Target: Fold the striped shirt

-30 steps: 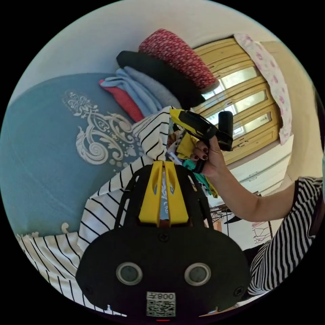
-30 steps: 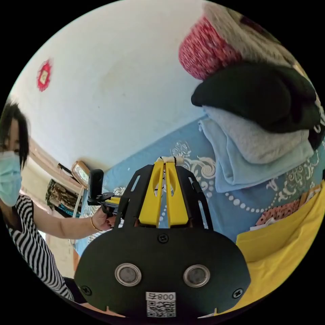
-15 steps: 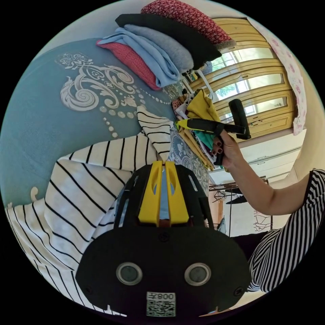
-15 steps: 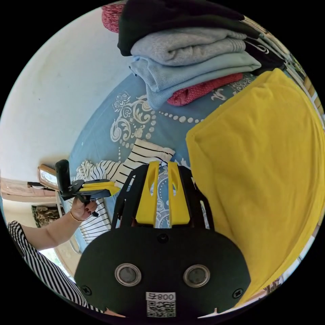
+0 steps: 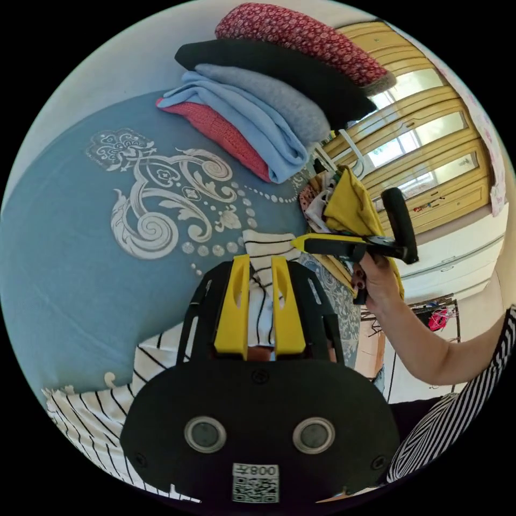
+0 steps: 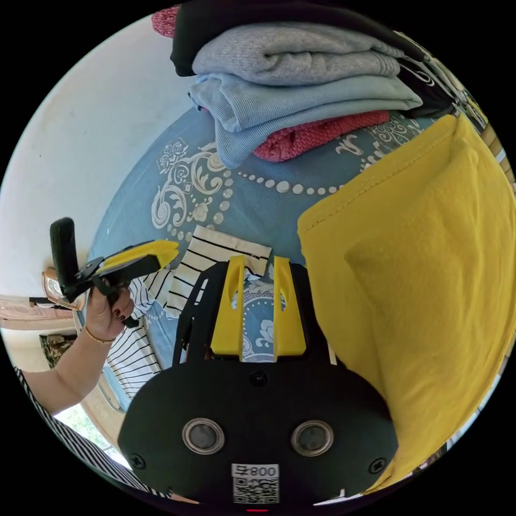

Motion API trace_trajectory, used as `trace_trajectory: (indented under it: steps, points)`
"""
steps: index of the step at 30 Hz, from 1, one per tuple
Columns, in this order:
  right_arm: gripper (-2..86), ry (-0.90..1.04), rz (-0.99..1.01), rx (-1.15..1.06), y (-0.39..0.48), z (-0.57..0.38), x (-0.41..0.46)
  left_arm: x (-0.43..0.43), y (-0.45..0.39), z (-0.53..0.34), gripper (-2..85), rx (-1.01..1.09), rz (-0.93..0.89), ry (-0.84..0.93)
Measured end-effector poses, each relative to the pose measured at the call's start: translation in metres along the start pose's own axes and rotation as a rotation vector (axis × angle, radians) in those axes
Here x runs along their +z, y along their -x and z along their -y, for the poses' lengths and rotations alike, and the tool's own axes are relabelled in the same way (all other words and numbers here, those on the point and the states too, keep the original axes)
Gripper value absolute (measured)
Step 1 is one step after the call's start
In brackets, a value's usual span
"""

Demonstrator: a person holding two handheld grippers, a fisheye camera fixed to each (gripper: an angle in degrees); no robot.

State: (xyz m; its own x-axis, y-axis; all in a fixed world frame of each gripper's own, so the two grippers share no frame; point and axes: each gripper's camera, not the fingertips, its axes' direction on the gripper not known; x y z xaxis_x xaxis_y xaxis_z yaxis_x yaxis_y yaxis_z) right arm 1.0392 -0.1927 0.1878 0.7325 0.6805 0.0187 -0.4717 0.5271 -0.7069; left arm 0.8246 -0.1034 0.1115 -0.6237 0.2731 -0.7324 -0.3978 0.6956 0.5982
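My left gripper [image 5: 260,264] has its yellow jaws parted, and nothing is pinched between them; the folded end of the striped shirt [image 5: 263,301] lies on the bedspread behind the gap. My right gripper [image 6: 259,266] is likewise spread and holds nothing (its tips hover just short of the shirt's cuff-like edge [image 6: 215,252]). In the left gripper view I see the right gripper [image 5: 303,243] from the side, held in a hand [image 5: 376,277], tip near the shirt's end. In the right gripper view the left gripper [image 6: 166,250] sits in the other hand [image 6: 105,317], above the shirt. The shirt lies on the blue patterned bedspread [image 5: 64,242], its body trailing toward the lower left of the left gripper view. Beyond it I see a stack of folded clothes [image 5: 269,107]; a yellow cloth [image 6: 424,269] lies just beside the shirt.
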Motion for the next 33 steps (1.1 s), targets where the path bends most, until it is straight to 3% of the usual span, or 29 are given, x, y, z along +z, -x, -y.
trace_trajectory:
  steps: [9,14,23,27,33]
  points:
    - [4.0,-0.016,0.008,0.0,-0.004,0.007,-0.014,0.061,0.023,0.076,1.6,0.035,-0.029,0.116]
    - [2.9,-0.199,0.185,-0.054,-0.003,0.007,-0.06,0.013,0.022,0.103,0.9,0.078,-0.203,-0.086]
    - [5.5,-0.448,0.432,-0.156,-0.004,0.023,-0.138,-0.077,0.007,0.16,0.5,0.193,-0.255,-0.296]
    - [8.8,-0.401,0.512,-0.162,-0.015,0.031,-0.135,-0.095,0.009,0.176,0.5,0.208,-0.266,-0.278]
    - [10.5,-0.266,0.953,-0.16,-0.035,0.048,-0.104,-0.121,0.014,0.189,0.6,0.24,-0.396,-0.231]
